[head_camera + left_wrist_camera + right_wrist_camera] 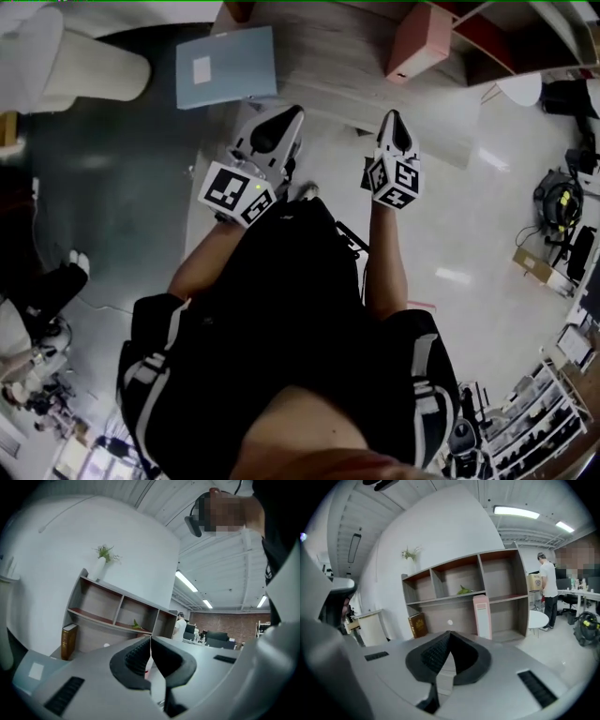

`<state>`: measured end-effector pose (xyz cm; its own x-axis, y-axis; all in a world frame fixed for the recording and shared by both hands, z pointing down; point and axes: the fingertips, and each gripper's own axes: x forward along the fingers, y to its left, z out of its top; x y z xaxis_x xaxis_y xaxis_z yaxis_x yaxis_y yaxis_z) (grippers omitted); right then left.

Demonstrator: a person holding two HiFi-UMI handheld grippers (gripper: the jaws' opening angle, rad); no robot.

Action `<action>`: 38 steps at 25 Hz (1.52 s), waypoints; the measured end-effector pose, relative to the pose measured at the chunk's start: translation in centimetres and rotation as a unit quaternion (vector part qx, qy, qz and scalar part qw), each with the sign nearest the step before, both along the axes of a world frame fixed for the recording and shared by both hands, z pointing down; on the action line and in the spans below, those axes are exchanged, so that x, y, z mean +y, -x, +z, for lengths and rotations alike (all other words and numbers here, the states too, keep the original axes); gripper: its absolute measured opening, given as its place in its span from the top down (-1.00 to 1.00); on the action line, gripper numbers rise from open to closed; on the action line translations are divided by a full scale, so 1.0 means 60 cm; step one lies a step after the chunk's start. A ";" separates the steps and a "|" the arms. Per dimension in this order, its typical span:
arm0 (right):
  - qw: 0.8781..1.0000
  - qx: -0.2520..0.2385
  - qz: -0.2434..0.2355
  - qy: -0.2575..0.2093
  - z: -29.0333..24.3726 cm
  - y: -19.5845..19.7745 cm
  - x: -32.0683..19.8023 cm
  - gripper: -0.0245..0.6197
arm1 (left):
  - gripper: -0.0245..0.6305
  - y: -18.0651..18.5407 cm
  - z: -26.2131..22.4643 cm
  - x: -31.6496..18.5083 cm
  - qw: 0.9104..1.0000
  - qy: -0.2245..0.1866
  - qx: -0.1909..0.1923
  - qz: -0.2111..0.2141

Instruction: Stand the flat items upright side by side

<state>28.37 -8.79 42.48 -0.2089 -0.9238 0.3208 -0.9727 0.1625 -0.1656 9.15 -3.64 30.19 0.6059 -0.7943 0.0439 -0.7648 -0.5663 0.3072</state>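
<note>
**Both grippers shut, empty, short of the shelf**

A pale blue flat book with a white square label lies face up on the light wooden shelf unit's bottom board. To its right a tall pink flat volume stands upright. The left gripper and right gripper have their jaws closed on nothing. In the left gripper view only a corner of the blue book shows.
</note>
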 end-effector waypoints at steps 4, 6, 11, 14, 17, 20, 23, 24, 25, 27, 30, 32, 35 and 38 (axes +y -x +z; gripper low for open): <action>0.999 -0.020 -0.049 -0.015 -0.041 0.066 0.059 0.85 | 0.85 0.044 -0.013 0.064 0.999 -0.007 -0.014 -0.042; 0.997 -0.022 -0.071 -0.024 -0.063 0.099 0.081 0.85 | 0.85 0.071 -0.027 0.082 0.998 -0.016 -0.009 -0.067; 0.992 -0.038 -0.113 -0.037 -0.113 0.166 0.130 0.85 | 0.85 0.126 -0.051 0.116 0.994 -0.034 -0.014 -0.105; 0.989 -0.038 -0.135 -0.037 -0.130 0.204 0.159 0.85 | 0.85 0.160 -0.052 0.138 0.991 -0.039 -0.030 -0.122; 0.988 -0.032 -0.147 -0.039 -0.139 0.234 0.183 0.85 | 0.85 0.196 -0.043 0.155 0.989 -0.034 -0.035 -0.141; 0.988 -0.026 -0.150 -0.035 -0.133 0.259 0.198 0.85 | 0.85 0.225 -0.030 0.169 0.987 -0.024 -0.036 -0.153; 0.987 -0.022 -0.158 -0.036 -0.136 0.285 0.208 0.85 | 0.85 0.246 -0.025 0.180 0.987 -0.023 -0.035 -0.155; 0.986 -0.023 -0.159 -0.036 -0.137 0.292 0.210 0.85 | 0.85 0.251 -0.024 0.181 0.987 -0.023 -0.035 -0.154; 0.986 -0.023 -0.160 -0.036 -0.139 0.298 0.212 0.85 | 0.85 0.255 -0.024 0.182 0.987 -0.023 -0.034 -0.153; 0.986 -0.023 -0.160 -0.036 -0.140 0.308 0.214 0.85 | 0.85 0.262 -0.022 0.182 0.988 -0.022 -0.028 -0.151; 0.986 -0.028 -0.162 -0.030 -0.134 0.318 0.211 0.84 | 0.79 0.273 -0.021 0.179 0.986 -0.027 -0.007 -0.162; 0.984 -0.041 -0.171 -0.025 -0.128 0.325 0.206 0.17 | 0.05 0.282 -0.010 0.173 0.986 -0.018 0.003 -0.168; 0.982 -0.041 -0.182 -0.013 -0.108 0.334 0.197 0.01 | -0.02 0.304 0.023 0.163 0.984 0.006 -0.003 -0.176; 0.981 -0.034 -0.190 -0.006 -0.106 0.350 0.193 0.00 | -0.02 0.342 0.034 0.167 0.981 0.016 -0.004 -0.194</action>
